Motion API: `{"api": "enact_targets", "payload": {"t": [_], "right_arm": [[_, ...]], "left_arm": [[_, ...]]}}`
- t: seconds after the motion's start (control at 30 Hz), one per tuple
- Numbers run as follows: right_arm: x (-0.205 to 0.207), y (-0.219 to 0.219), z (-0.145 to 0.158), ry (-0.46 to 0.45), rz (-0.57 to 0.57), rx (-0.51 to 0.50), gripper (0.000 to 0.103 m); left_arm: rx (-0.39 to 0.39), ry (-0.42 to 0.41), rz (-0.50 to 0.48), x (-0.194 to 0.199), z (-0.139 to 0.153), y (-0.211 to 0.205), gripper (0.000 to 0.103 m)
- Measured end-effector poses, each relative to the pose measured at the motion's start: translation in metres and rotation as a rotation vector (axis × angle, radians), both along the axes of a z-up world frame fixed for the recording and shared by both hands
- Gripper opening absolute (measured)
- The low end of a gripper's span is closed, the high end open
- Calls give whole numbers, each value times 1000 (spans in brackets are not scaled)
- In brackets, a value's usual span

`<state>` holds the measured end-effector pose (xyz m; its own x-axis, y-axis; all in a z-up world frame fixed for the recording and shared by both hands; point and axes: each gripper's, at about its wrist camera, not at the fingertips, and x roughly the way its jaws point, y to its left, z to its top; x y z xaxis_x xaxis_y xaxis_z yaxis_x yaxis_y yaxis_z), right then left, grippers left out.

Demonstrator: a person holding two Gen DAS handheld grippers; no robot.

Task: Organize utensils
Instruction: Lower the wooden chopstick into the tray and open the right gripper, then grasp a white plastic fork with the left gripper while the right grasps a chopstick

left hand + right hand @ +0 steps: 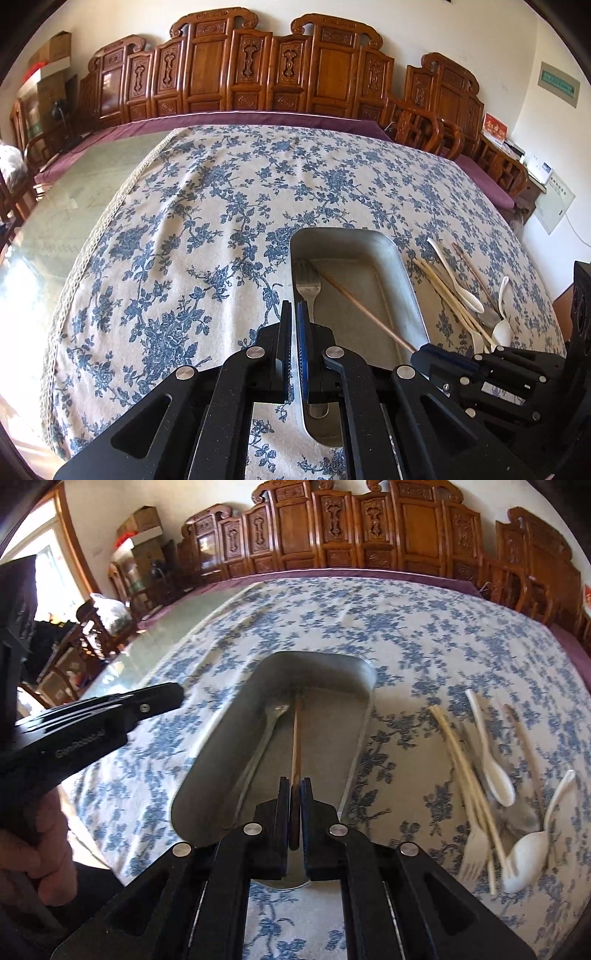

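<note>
The right gripper [295,786], black with blue pads, pinches the near end of a thin brown wooden chopstick [295,738], whose far end slants down into the long grey metal tray [325,664]; the left gripper [294,310] hangs closed and empty at the tray's left wall; a steel fork [308,282] lies inside; right of the tray, white spoons [493,764] and pale chopsticks [458,746] lie on the blue-flowered tablecloth [184,221]; carved wooden chairs [258,66] stand beyond.

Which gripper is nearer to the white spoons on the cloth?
Right. The right gripper holds a chopstick over the tray, on the side toward the spoons. The left gripper is at the tray's opposite wall.
</note>
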<state>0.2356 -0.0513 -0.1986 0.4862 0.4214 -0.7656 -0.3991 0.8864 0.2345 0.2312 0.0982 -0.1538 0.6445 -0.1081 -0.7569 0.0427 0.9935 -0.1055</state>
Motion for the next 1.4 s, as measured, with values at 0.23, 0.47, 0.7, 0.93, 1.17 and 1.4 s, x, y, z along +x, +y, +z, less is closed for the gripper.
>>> {"api": "enact_targets", "payload": {"t": [0.23,0.47,0.7,0.93,1.17,1.4], "right_arm": [[-9,-8,9,-44,19,32,14],[-15,-49,36,-134,2,49,14],[-12,-128,45,-208,-101,-29,16],[0,-190,28,-197,-191,-65,23],[7,-185,-3,-119,-119,-50,23],[8,-167,-36,-13,-48,-63,23]], "left_arm": [[2,-1,-7,0,0,-3,3],[10,-20,-35,-5,5,-18,12],[11,-43,-81,-11,13,-44,36],[11,-48,-125,-16,13,-74,49],[28,-45,-167,-21,7,-105,51],[23,-26,-199,-26,0,-126,51]]}}
